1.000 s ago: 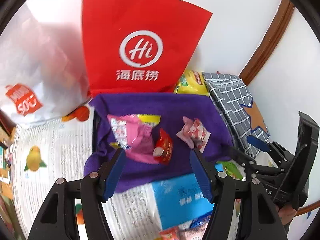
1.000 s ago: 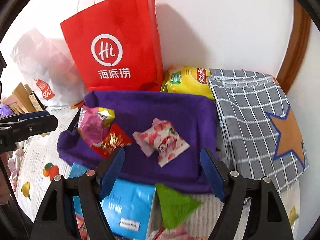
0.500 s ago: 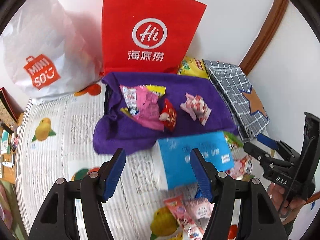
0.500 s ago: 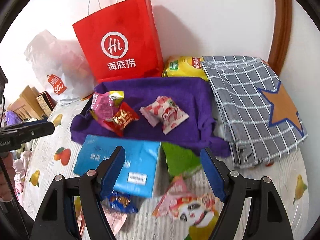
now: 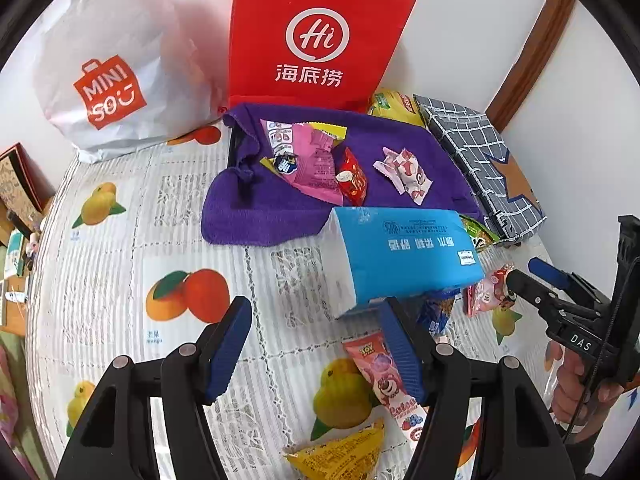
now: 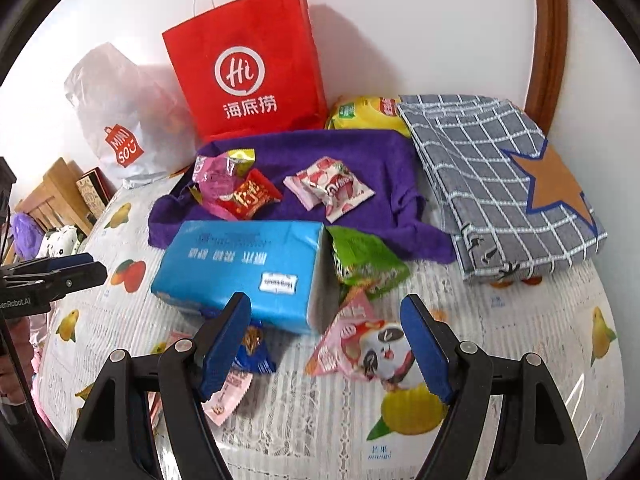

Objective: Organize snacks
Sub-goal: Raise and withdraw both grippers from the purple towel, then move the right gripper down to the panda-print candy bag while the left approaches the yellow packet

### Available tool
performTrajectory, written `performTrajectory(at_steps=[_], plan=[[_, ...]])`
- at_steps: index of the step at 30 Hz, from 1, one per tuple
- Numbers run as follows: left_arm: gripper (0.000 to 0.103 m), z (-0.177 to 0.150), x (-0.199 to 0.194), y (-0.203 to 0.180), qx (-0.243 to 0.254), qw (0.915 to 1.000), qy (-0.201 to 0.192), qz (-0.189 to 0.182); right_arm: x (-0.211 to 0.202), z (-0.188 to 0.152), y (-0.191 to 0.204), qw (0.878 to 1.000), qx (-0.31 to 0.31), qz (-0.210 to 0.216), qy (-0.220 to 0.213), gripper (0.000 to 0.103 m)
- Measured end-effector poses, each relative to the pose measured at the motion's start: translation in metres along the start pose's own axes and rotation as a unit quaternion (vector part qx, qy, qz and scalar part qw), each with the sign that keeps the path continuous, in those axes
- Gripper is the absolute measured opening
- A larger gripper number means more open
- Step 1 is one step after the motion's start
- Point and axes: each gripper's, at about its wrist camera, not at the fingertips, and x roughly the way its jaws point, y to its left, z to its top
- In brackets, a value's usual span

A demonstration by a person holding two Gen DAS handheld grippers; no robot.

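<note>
While your left gripper [image 5: 314, 346] & right gripper [image 6: 326, 346] both gape wide w/ nothing held, three snack packets [image 6: 240, 188] lie on the purple towel [image 6: 372, 160]; others sit near the blue tissue pack [image 6: 244, 268].

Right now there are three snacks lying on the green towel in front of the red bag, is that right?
Almost. The towel is purple, not green, as the right wrist view shows. The three snacks really do lie on it in front of the red bag: a pink packet, a red packet and a pink-and-white packet.
</note>
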Motion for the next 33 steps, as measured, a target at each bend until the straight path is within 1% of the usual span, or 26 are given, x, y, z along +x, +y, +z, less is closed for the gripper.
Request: performTrajectory(at_steps=[12,23,33], plan=[[0.064,-0.009,-0.002,0.004,-0.008,0.9999,-0.009,-0.009,0.0,-0.012,0.003,1.0,-0.018,-0.014,0.004,0.078],[0.064,-0.012,0.006,0.008,-0.014,0.9996,0.004,-0.022,0.009,-0.014,0.006,0.999,-0.03,-0.024,0.01,0.078],[0.064,-0.013,0.009,0.012,-0.021,0.9993,0.007,-0.03,0.015,-0.014,0.004,0.999,-0.027,-0.025,0.018,0.078]])
